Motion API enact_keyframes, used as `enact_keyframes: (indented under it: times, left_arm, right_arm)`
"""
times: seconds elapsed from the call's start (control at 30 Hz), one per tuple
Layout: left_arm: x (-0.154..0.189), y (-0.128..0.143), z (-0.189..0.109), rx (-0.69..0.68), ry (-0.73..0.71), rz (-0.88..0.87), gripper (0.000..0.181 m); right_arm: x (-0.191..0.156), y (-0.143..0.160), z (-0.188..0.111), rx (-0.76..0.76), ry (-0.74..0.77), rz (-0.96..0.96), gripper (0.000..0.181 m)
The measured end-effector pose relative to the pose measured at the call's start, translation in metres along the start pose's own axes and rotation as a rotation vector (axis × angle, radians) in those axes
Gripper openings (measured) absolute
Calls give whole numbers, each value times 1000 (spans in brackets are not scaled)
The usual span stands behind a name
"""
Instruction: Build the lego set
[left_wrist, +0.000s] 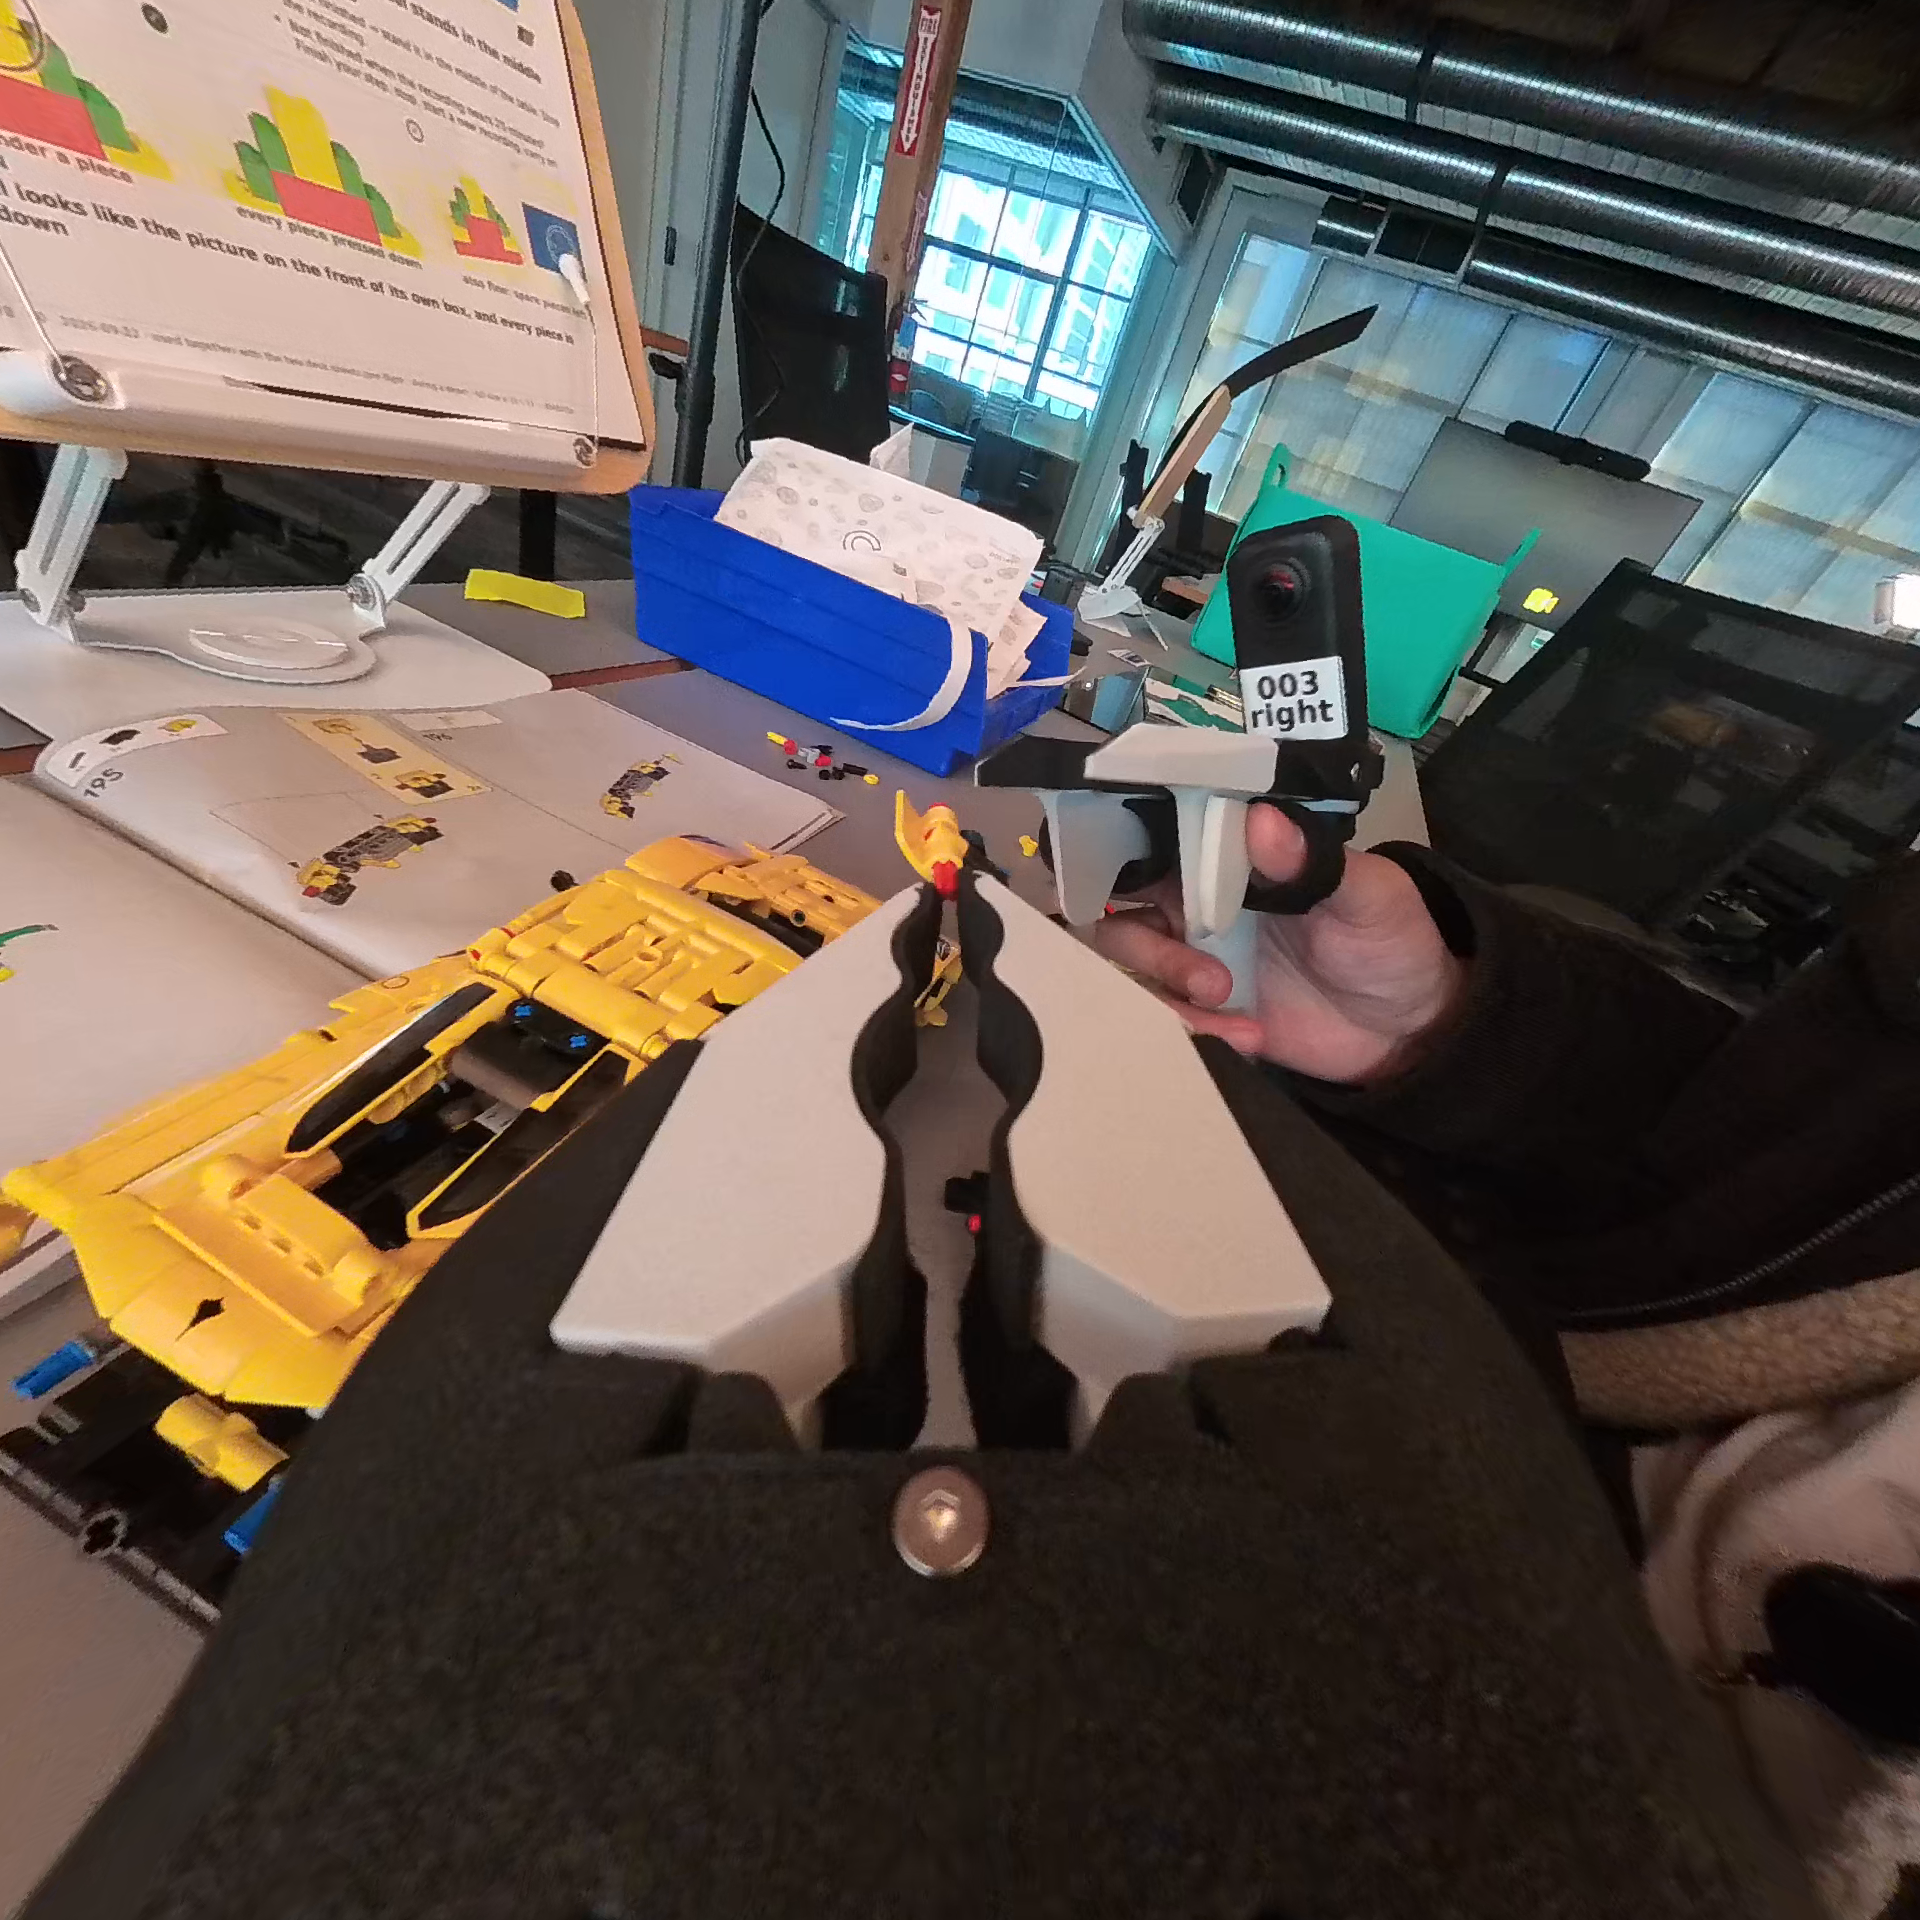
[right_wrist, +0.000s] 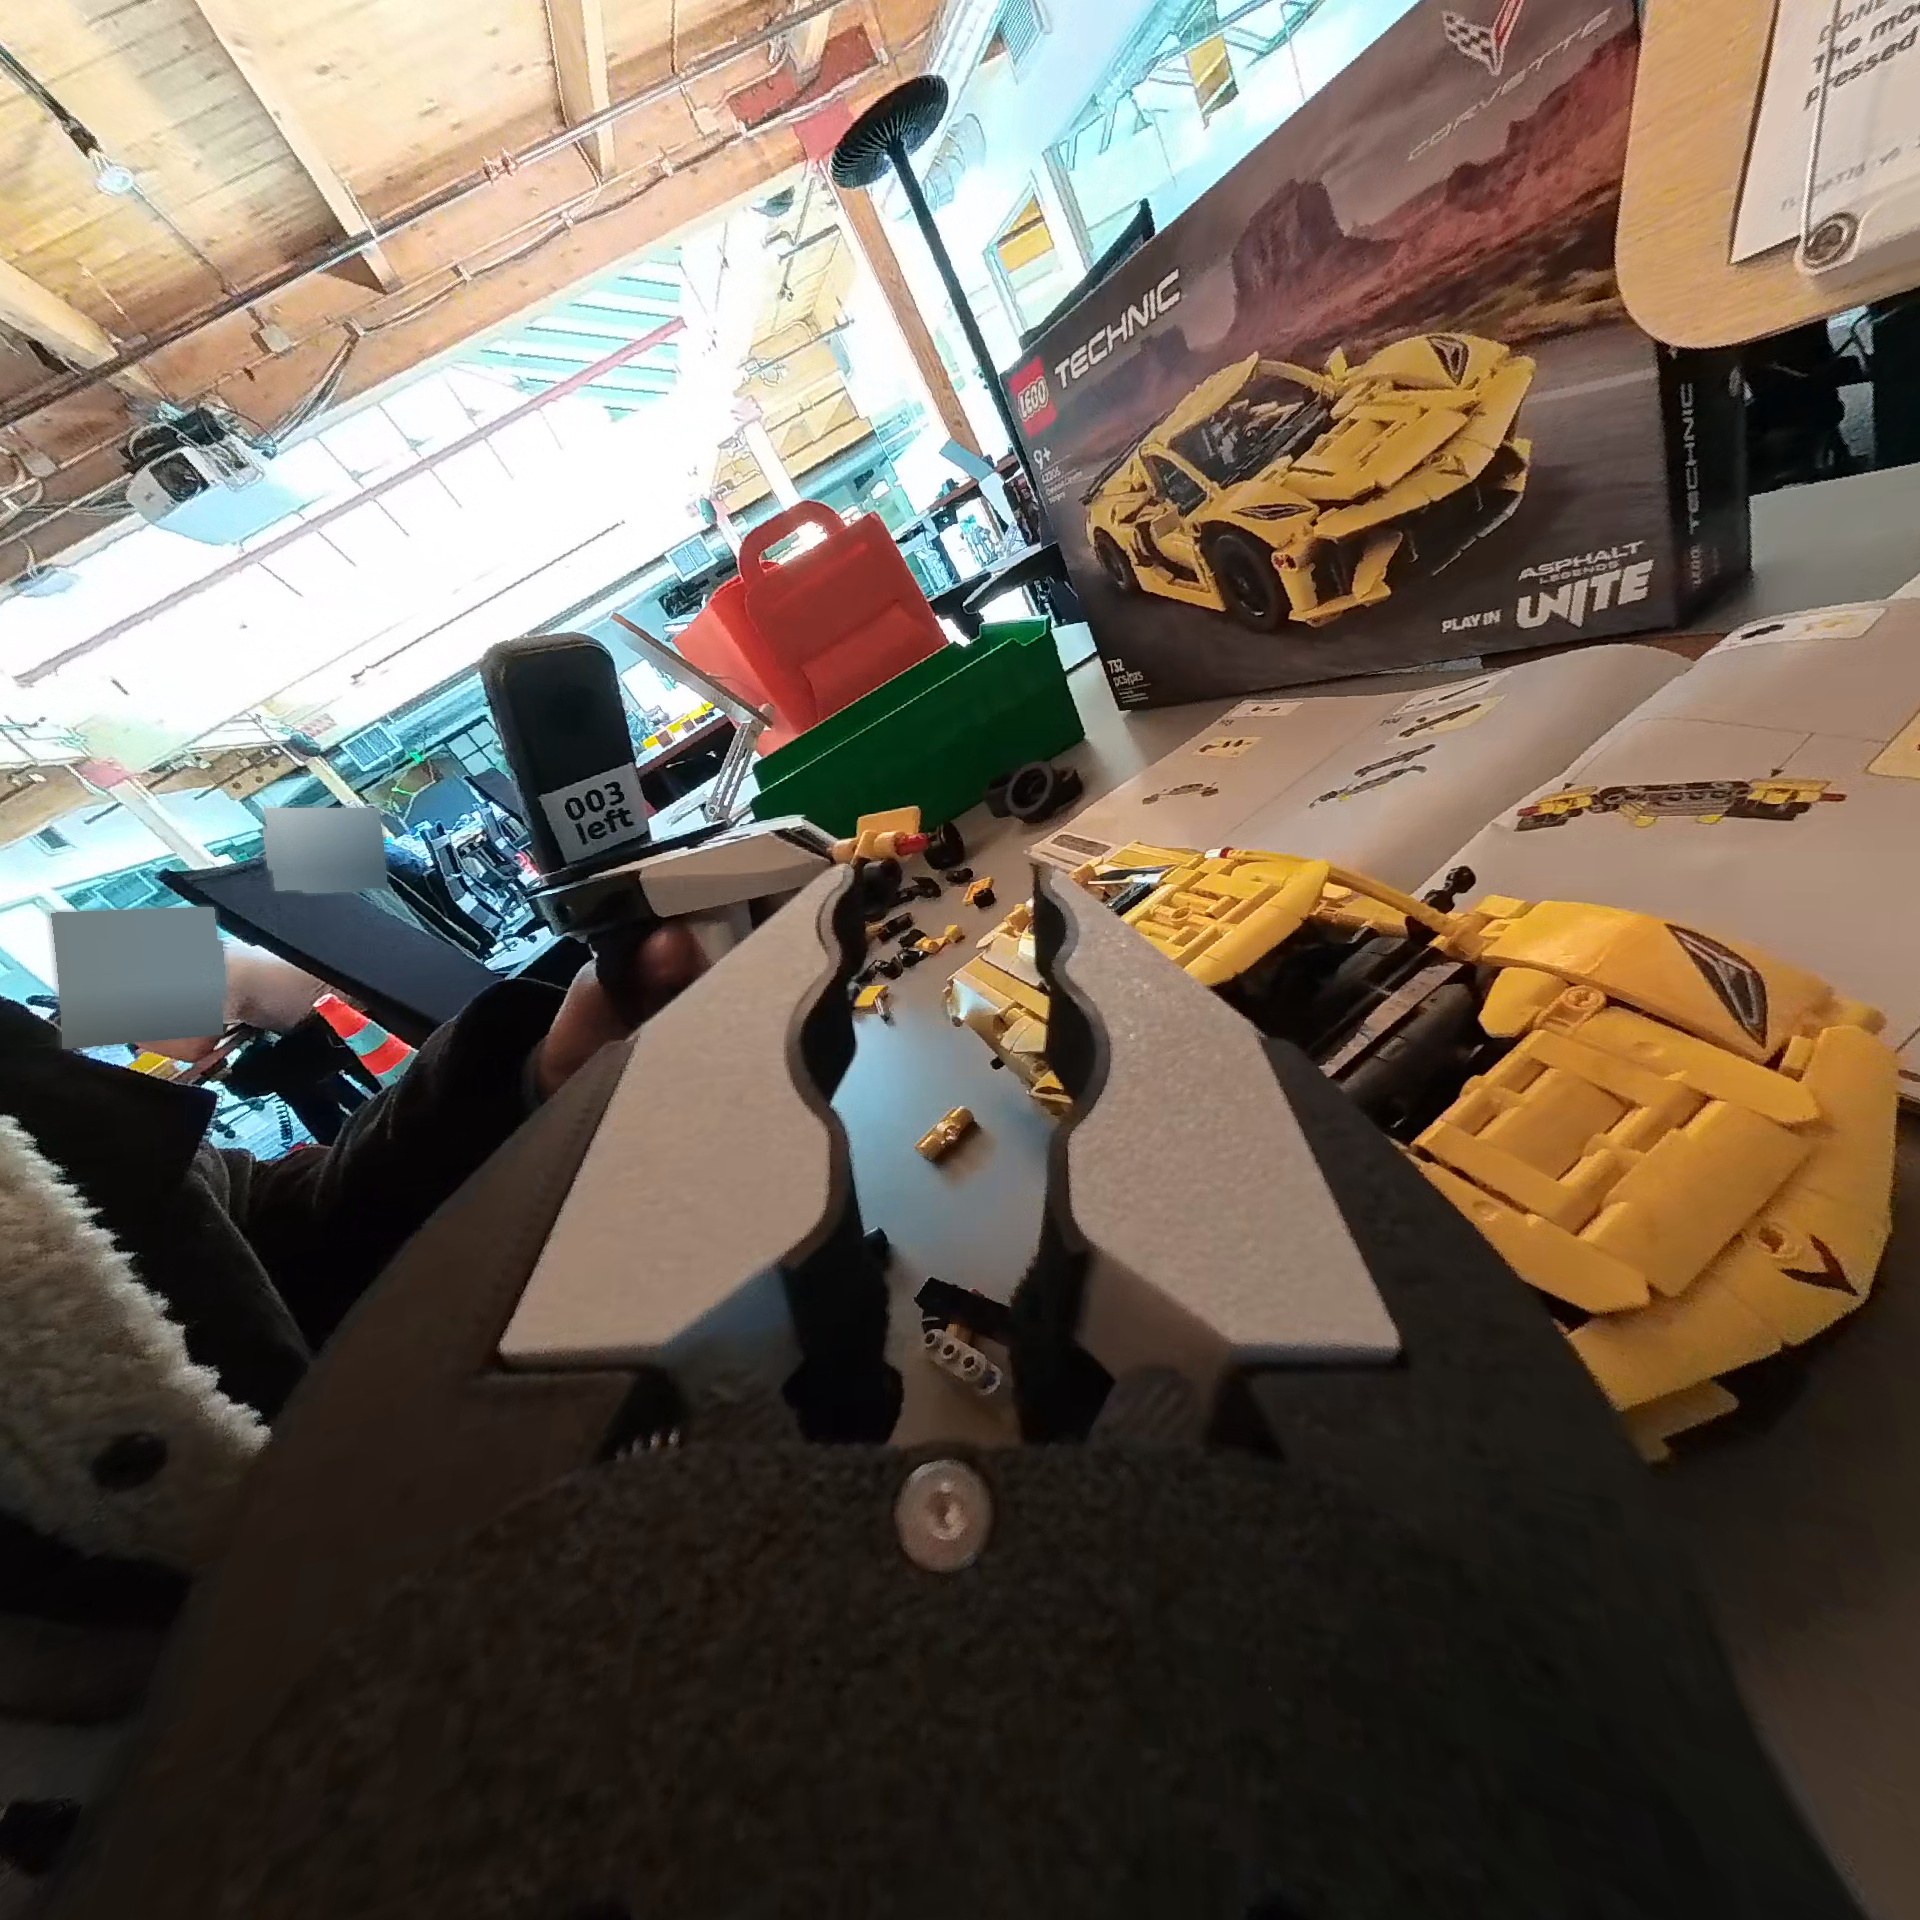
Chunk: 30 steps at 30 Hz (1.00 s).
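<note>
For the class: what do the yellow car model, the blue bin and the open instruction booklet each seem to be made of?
Yellow car model: moulded plastic by the look, smooth with a soft sheen, built from pinned panels.
Blue bin: probably rigid plastic, one even colour, ribbed wall.
Instruction booklet: printed paper, matt, its pages curving at the fold.

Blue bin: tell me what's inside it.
The blue bin holds crumpled white patterned paper spilling over its rim. Anything beneath the paper is covered and cannot be seen.
</note>
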<state>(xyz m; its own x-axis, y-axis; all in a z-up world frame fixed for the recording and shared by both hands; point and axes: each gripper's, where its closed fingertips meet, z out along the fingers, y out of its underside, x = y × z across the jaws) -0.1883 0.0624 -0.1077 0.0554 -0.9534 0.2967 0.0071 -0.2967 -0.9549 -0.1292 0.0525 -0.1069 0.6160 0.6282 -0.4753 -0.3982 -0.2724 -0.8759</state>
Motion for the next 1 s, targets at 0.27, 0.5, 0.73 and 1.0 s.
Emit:
enact_keyframes:
  times: [0.27,0.5,0.73,1.0]
  left_arm:
    - [1,2,1,-14,9,-6,3]
    - [-5,41,8,-233,-19,-5,3]
    - [9,44,-12,-292,49,7,2]
    - [-10,92,-115,-587,1,-29,3]
  right_arm:
    - [-2,4,2,-24,-11,-3,27]
    - [3,5,-2,-49,14,59,23]
    - [6,3,-4,-40,19,79,21]
    - [-2,36,7,-230,-1,67,18]
